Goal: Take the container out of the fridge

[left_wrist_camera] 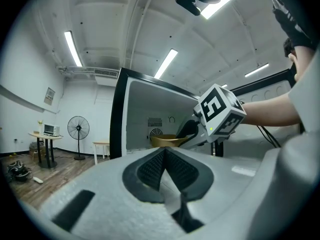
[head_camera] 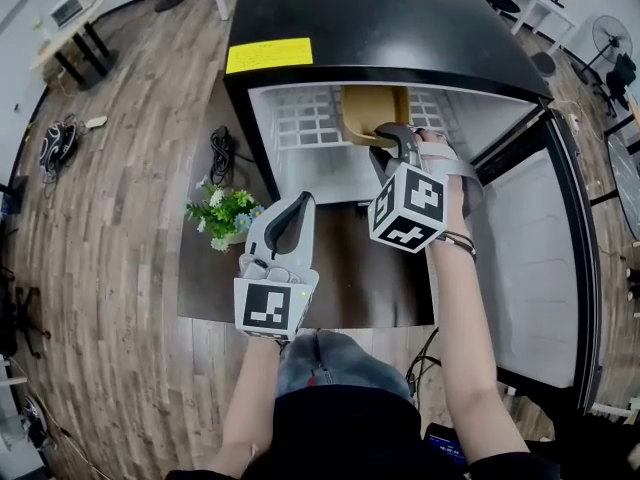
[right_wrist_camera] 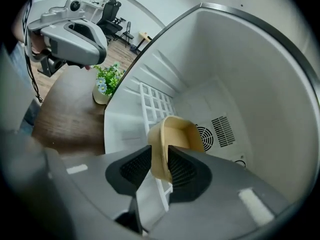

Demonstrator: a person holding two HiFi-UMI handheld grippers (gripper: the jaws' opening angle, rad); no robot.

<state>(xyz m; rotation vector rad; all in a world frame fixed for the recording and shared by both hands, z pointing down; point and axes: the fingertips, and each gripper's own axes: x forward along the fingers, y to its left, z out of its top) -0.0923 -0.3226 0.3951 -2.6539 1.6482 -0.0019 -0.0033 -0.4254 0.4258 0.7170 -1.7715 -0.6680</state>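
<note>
While the black mini fridge (head_camera: 400,28) stood open on the dark wooden surface (head_camera: 350,278), a small potted plant (head_camera: 225,213) with white flowers sat at that surface's left edge. Just right of the plant, the left tongs (head_camera: 297,200) hung above the surface in front of the fridge, well apart from its opening; the left gripper view showed their ribbed pads pressed together with nothing between them (left_wrist_camera: 164,151). A yellow label (head_camera: 268,55) lay on the fridge top near its front left corner. Inside the white compartment, a tan container (head_camera: 372,113) rested on the white wire shelf (head_camera: 300,118), toward the middle and close to the back wall with its vents. The right tongs (head_camera: 395,133) reached into the compartment and were clamped on the container's near wall (right_wrist_camera: 177,131), one pad inside the rim and one outside (right_wrist_camera: 160,159). At the far right, the fridge door (head_camera: 535,268) was swung wide open.
</note>
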